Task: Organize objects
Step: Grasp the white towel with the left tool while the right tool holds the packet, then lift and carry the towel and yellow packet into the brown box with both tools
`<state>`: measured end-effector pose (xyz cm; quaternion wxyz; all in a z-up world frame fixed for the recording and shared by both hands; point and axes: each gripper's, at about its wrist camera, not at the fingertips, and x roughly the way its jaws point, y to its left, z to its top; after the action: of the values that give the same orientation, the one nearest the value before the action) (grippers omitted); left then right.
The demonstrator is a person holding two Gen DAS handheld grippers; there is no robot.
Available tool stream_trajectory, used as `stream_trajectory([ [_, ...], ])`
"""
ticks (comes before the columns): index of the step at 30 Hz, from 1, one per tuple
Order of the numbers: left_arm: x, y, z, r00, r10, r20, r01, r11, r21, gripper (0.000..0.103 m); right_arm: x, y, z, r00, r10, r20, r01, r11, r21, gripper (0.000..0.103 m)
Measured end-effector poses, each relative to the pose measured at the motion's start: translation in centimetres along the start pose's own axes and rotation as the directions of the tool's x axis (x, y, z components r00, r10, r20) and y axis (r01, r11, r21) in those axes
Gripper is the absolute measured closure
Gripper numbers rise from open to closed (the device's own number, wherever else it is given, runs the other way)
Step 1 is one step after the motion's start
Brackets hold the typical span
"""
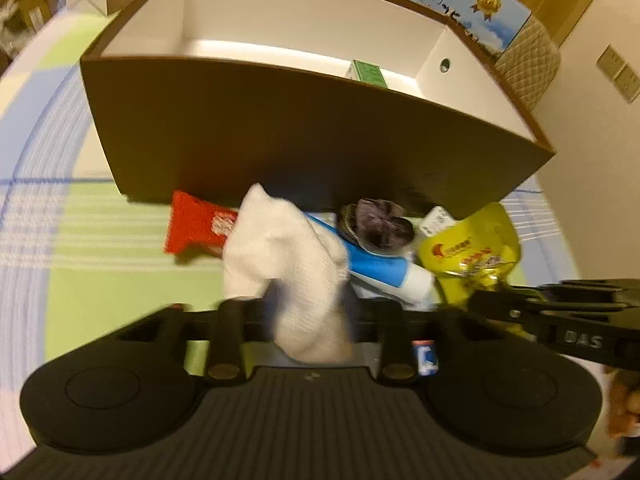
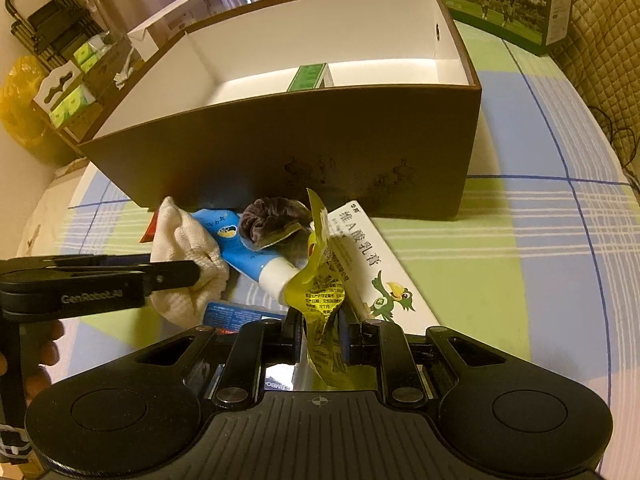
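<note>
Left hand-held gripper [image 1: 308,312] clamped on white cloth [image 1: 280,248]; right hand-held gripper [image 2: 320,340] pinching yellow pouch [image 2: 320,292]. Both beside clutter before brown box [image 2: 280,152] on surface. Risk: cloth drags blue tube [image 2: 248,256]; thin pouch slips.

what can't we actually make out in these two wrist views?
- Brown box floor: near wall hides most of it in both views; only a green carton shows.
- Red packet: partly behind the white cloth, left view; blurred print.
- Dark blue item: under the cloth, right view; unidentifiable.
- Yellow pouch: small print unreadable.
</note>
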<state>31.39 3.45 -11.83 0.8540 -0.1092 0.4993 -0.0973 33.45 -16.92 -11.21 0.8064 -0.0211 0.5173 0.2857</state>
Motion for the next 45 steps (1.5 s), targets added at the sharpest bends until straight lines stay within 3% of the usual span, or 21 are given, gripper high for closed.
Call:
stream_trajectory([
  [5,-0.9,0.2,-0.2,1.0,-0.006,-0.004,0.006,1.0,-0.011,0.081,-0.6,0.0,-0.1,1.0,-0.002,0.012,0.002,1.0,0.002,0.088],
  [8,-0.8,0.7,0.1,1.0,-0.028,-0.012,0.027,0.995,-0.092,0.06,-0.9,-0.1,-0.2,1.0,-0.005,0.019,0.005,1.0,0.002,0.088],
  [9,-0.6,0.8,0.3,1.0,-0.022,-0.019,0.019,0.992,-0.127,0.046,-0.9,-0.1,-0.2,1.0,-0.008,0.019,0.007,1.0,0.003,0.088],
  [11,-0.1,1.1,0.8,1.0,-0.006,-0.023,0.002,0.987,-0.163,0.042,-1.0,-0.3,-0.3,1.0,-0.012,0.02,0.012,1.0,0.006,0.088],
  [17,1.0,0.7,1.0,0.998,0.045,-0.032,-0.05,0.988,-0.147,0.058,-1.6,-0.6,-0.5,0.999,-0.023,0.032,0.023,1.0,0.013,0.088],
  [19,0.7,0.4,0.8,0.999,0.029,-0.018,-0.031,0.992,-0.124,0.077,-1.8,-0.6,-0.6,0.999,-0.024,0.037,0.023,1.0,0.014,0.088],
  [22,0.0,0.1,0.5,1.0,0.022,0.001,-0.022,0.996,-0.087,0.085,-2.2,-0.7,-0.6,0.999,-0.02,0.046,0.019,1.0,0.013,0.088],
  [31,-5.3,1.3,-0.5,0.997,0.02,0.077,-0.015,0.997,-0.069,0.087,-4.6,-0.5,-0.2,0.996,0.023,0.091,-0.023,1.0,0.002,0.088],
  [37,-9.3,1.9,1.7,0.987,0.041,0.153,-0.029,0.996,-0.083,0.087,-7.5,-1.5,1.2,0.989,0.037,0.144,-0.039,0.999,0.013,0.088],
  [45,-12.7,1.6,6.5,0.956,0.035,0.29,-0.021,0.999,-0.05,0.087,-10.7,-2.5,5.0,0.965,0.064,0.256,-0.074,0.997,0.029,0.088],
])
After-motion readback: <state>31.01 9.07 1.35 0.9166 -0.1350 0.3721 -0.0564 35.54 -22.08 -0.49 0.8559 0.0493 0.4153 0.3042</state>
